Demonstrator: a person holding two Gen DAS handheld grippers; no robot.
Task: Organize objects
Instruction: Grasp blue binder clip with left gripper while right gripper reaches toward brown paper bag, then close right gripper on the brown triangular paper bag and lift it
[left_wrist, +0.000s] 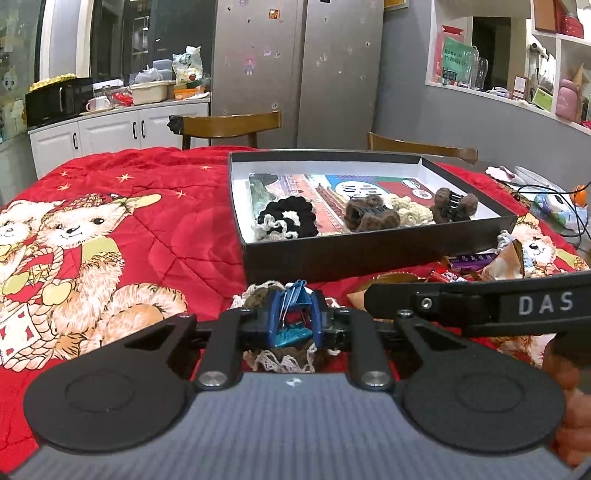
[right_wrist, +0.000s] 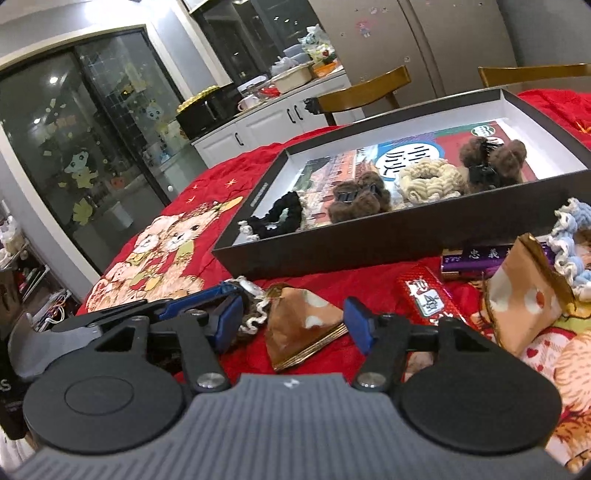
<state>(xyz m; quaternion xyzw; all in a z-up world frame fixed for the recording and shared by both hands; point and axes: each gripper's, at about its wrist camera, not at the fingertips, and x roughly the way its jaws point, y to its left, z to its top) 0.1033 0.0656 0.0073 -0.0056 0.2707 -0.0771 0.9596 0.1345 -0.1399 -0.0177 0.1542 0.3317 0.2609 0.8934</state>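
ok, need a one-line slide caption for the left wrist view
Left gripper clamps a blue binder clip above a brown scrunchie, facing the black box of hair accessories.

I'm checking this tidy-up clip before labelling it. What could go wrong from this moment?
1. The left hand-held gripper pinches a small blue binder clip right above a brown lace-trimmed scrunchie; the lace may snag and lift along.
2. The clip seems held by little surface, so it might slip before reaching the black shallow cardboard box.
3. The open right hand-held gripper straddles a brown folded paper packet close to the left one; they may collide.
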